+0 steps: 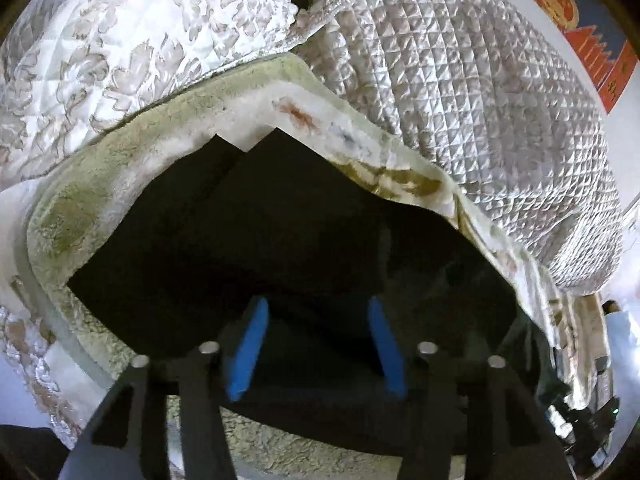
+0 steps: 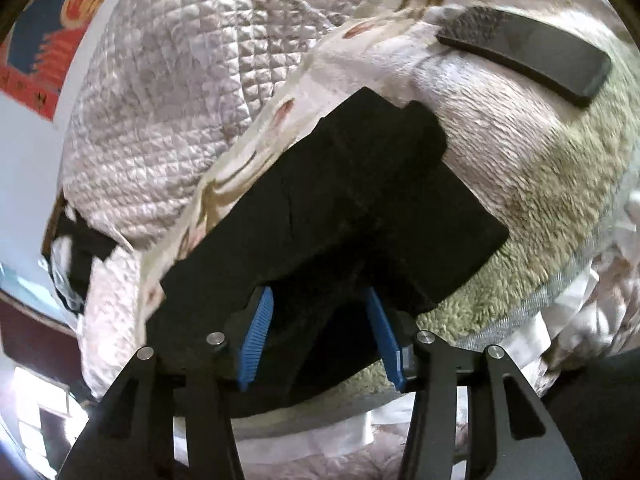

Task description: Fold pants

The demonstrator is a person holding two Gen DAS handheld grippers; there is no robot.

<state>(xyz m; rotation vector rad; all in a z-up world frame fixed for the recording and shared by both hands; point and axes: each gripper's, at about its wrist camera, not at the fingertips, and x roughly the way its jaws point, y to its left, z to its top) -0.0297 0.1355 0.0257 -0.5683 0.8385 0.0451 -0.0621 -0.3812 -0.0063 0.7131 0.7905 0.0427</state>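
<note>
Both my left fingers (image 1: 316, 344) and right fingers (image 2: 320, 336) stand half-open, empty, over folded black pants (image 2: 340, 200); square edges before regripping.

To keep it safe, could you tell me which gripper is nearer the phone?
Right, probably. The right gripper hovers over the pants, phone lying beyond them; the left gripper sees pants but no phone.

Two black hand-held grippers

Left gripper (image 1: 316, 344) and right gripper (image 2: 318, 338): blue ribbed pads, black linkage arms, silver pins.
</note>
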